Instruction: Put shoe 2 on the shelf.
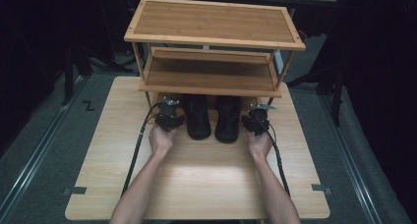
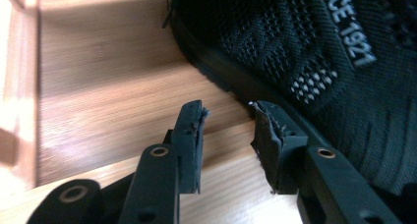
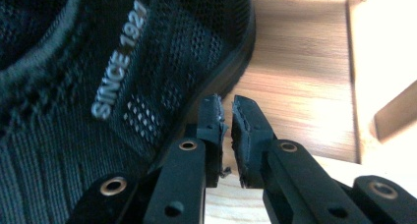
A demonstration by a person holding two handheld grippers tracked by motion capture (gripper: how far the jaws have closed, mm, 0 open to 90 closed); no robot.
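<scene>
Jaws on your left gripper (image 2: 226,135) stand apart with bare wood showing in the gap; the right-hand one lies against the sole edge of the left shoe (image 2: 314,62), the other is clear of it. Your right gripper (image 3: 226,130) has its jaws drawn nearly together, a thin slit left between them and nothing pinched; they sit just beside the sole of the right shoe (image 3: 98,86), on its outer side.

Both black shoes stand side by side on the bench (image 1: 206,184), toes tucked under the lowest board of the bamboo rack (image 1: 214,35). Each gripper works in the narrow lane between a shoe and a rack leg: the left gripper (image 1: 169,117) and the right gripper (image 1: 255,120) flank the pair from outside. Overhead the lower shelf edge hangs close. Toward you the bench lies broad and bare, and there is open wood out to both side edges.

Your left hand (image 1: 161,139) and right hand (image 1: 259,144) reach forward, forearms slanting inward from the near edge, grippers pointing ahead and held low.
</scene>
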